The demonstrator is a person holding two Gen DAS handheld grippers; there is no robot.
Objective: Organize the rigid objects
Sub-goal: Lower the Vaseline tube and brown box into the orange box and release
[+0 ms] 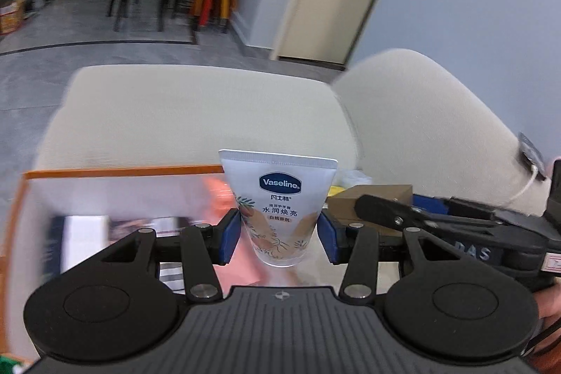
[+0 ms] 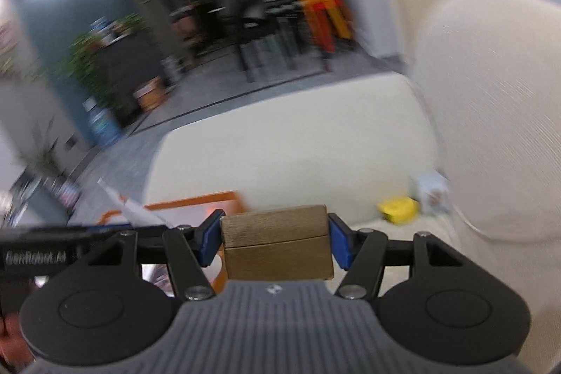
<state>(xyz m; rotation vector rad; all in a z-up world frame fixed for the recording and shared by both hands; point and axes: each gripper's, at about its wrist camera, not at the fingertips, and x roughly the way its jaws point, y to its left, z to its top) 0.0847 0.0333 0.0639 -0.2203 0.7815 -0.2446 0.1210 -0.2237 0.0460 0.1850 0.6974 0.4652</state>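
Observation:
My left gripper (image 1: 279,235) is shut on a white Vaseline tube (image 1: 278,198), held upright with its crimped end up, above a clear bin with an orange rim (image 1: 122,171). My right gripper (image 2: 275,240) is shut on a brown wooden box (image 2: 277,242). The box also shows in the left wrist view (image 1: 371,198), just right of the tube, with the right gripper's black body behind it. The bin's orange rim shows in the right wrist view (image 2: 196,198), to the left below the box.
A cream sofa seat (image 1: 196,114) and its backrest (image 1: 431,128) lie behind the bin. A yellow object (image 2: 399,209) and a small pale carton (image 2: 433,190) sit on the seat by the backrest. Blurred items lie inside the bin. Chairs and stools stand far behind.

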